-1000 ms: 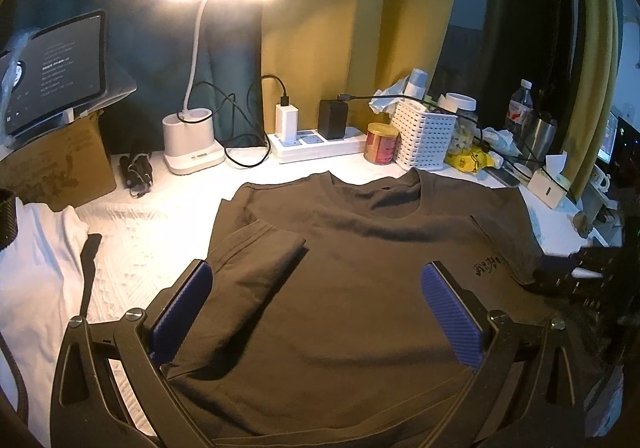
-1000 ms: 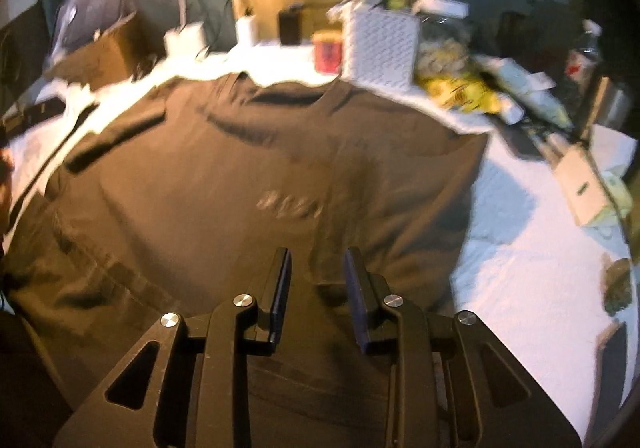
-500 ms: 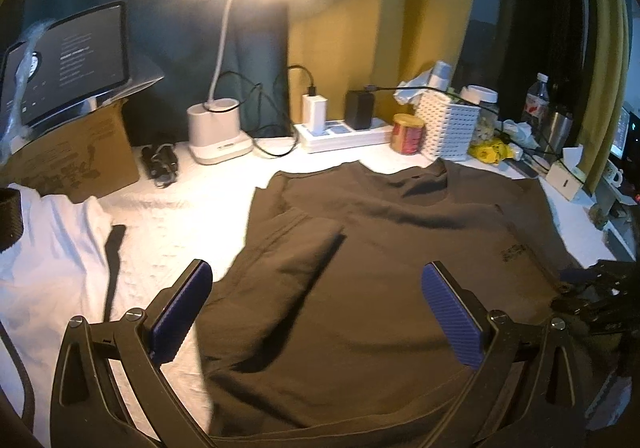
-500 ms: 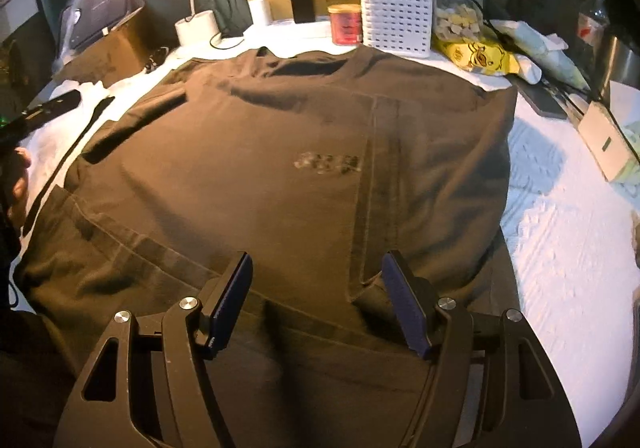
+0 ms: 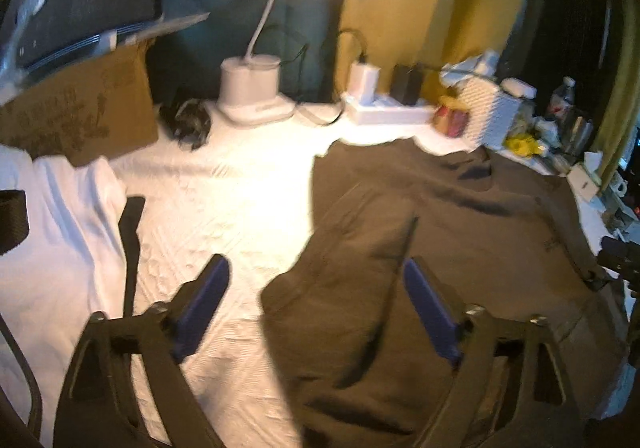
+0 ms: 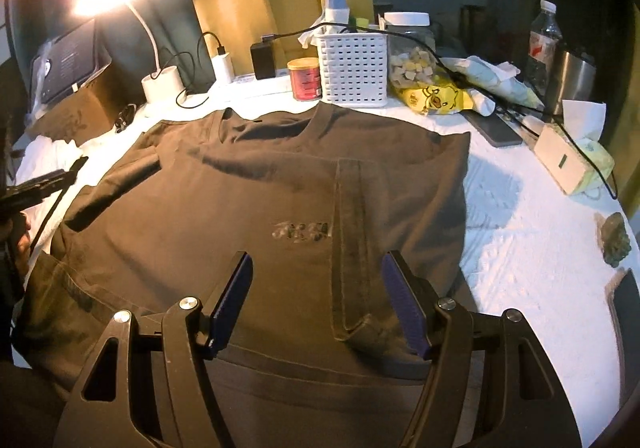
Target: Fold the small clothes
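Observation:
A dark brown T-shirt (image 5: 460, 228) (image 6: 240, 188) lies flat on the white padded table (image 5: 240, 200), with both sleeves folded inward. My left gripper (image 5: 316, 272) hangs over the shirt's left edge. One finger is above the white table and the other above the folded sleeve (image 5: 360, 232). Its jaws are closing but the pads touch nothing. My right gripper (image 6: 317, 264) stands open low over the shirt's front right part. The folded right sleeve strip (image 6: 348, 228) lies between its fingers, untouched. The left gripper (image 6: 36, 188) also shows at the far left of the right wrist view.
A white garment (image 5: 60, 208) and a cardboard box (image 5: 80, 116) lie at the left. Along the back stand a lamp base (image 5: 248, 88), a power strip (image 5: 388, 112), a red can (image 6: 306, 78) and a white basket (image 6: 354, 64). A tissue box (image 6: 568, 160) and a bottle (image 6: 542, 44) are at the right.
My left gripper moved left and lower, from over the shirt's middle to its left edge, and its jaws narrowed. My right gripper opened from nearly shut to wide.

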### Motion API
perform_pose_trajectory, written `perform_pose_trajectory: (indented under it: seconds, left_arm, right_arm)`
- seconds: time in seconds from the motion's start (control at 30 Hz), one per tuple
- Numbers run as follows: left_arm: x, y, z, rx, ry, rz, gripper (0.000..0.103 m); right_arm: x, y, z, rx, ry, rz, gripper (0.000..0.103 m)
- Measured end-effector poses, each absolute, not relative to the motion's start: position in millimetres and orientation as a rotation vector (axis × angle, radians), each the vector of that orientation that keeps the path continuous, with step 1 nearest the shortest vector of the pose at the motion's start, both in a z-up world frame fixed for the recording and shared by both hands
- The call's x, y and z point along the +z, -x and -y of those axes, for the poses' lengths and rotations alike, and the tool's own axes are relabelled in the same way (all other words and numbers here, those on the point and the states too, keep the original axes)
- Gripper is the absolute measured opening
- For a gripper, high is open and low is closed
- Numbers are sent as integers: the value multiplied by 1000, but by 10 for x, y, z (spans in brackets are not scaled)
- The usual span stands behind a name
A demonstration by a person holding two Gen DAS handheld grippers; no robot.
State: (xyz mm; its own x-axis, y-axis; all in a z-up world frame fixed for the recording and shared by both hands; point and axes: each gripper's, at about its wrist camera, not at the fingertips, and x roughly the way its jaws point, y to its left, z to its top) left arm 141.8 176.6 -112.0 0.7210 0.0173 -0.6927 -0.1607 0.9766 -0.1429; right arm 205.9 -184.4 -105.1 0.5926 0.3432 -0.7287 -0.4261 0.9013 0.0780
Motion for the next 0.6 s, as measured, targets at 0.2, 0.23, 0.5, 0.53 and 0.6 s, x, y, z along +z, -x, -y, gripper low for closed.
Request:
perform_pose_trajectory:
  seconds: [0.2, 0.23, 0.5, 0.53, 0.6]
  left_arm:
    - [-1371, -1469, -1950, 95, 249, -857, 62]
    - [-1425, -1469, -1939, 88, 242, -884, 50]
    - [-1323, -1372, -1774, 61, 158, -854, 5]
    - [-1281, -1347, -1754, 56, 164, -838, 4]
    - [-1196, -1322, -1695, 35, 165, -807, 4]
  right_arm:
    - [-1076, -2088, 1837, 442, 99, -831, 71]
    - [-1078, -2096, 1839, 442, 97, -832, 71]
    - [-1102, -2091, 1807, 485, 85, -840, 71]
    - [-1098, -2084, 1812, 491, 85, -837, 71]
    - [-1092, -2082, 1839, 495, 79, -833, 71]
